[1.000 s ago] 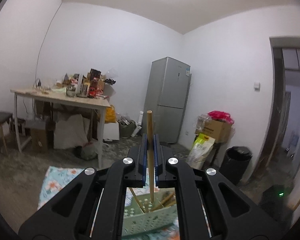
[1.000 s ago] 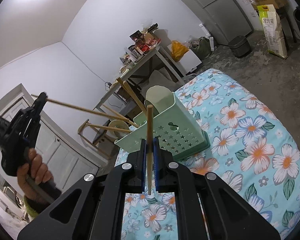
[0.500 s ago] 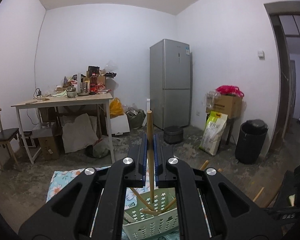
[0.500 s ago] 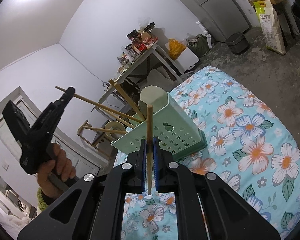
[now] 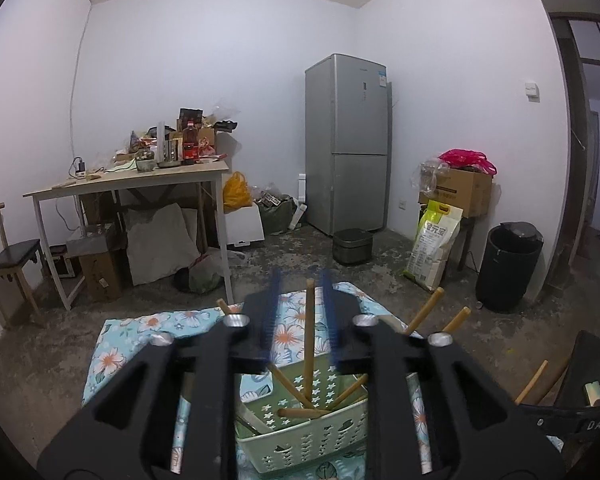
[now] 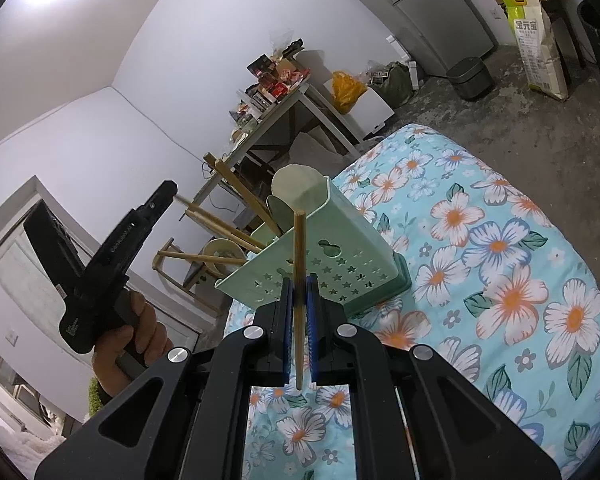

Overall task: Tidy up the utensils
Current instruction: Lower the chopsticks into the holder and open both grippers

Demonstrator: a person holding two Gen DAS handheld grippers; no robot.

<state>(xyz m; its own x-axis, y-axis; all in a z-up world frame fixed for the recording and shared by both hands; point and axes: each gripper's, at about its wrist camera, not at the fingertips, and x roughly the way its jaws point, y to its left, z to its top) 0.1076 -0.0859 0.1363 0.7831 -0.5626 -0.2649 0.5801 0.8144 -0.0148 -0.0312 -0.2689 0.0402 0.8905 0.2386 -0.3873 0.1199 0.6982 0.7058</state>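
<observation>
A pale green perforated utensil basket (image 5: 312,444) stands on a floral cloth (image 6: 500,240) and holds several wooden chopsticks (image 5: 424,312). My left gripper (image 5: 300,276) hovers just above it. Its jaws are opening, and one chopstick (image 5: 309,340) stands between them with its lower end in the basket, clear of both pads. In the right wrist view the same basket (image 6: 340,264) also holds a pale rounded utensil (image 6: 296,192). My right gripper (image 6: 299,284) is shut on an upright chopstick (image 6: 299,240) just in front of the basket. A hand (image 6: 132,332) holds the left gripper (image 6: 168,192) at the basket's left.
A cluttered white table (image 5: 140,176) and a stool (image 5: 12,256) stand at the back left. A grey fridge (image 5: 348,144), a dark cooker (image 5: 352,246), a rice sack (image 5: 436,244) and a black bin (image 5: 508,264) line the far wall.
My left gripper came down over the basket with its chopstick, and its jaws have parted from it. The right gripper kept still, shut on its chopstick.
</observation>
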